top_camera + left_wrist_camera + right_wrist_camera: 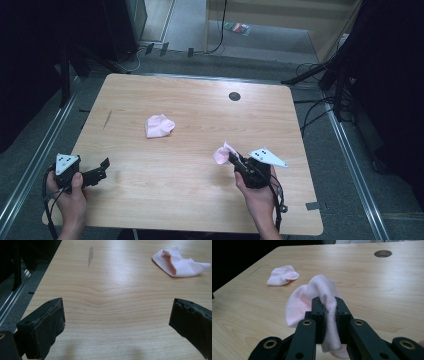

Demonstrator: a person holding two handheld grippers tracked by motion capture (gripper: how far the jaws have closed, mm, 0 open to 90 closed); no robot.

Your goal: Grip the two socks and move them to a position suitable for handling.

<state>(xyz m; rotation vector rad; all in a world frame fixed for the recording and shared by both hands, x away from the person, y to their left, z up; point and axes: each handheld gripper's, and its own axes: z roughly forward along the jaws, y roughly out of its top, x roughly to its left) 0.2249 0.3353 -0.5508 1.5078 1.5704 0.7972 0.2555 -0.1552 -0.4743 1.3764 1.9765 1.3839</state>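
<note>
Two pink socks are on the wooden table [190, 165]. One sock [159, 125] lies loose near the table's middle; it shows at the upper right of the left gripper view [180, 263] and at the upper left of the right gripper view [282, 275]. My right gripper [234, 160] is shut on the other pink sock [221, 153], whose fabric is pinched between the jaws and bunches up in front of them [312, 300]. My left gripper [103, 167] rests at the table's left front, open, its jaws wide apart [117, 320] with bare wood between them.
A round cable hole [234, 96] sits near the table's far edge, also visible in the right gripper view [383, 253]. A dark streak [107, 119] marks the wood at the left. Cables and dark stands surround the table on the floor.
</note>
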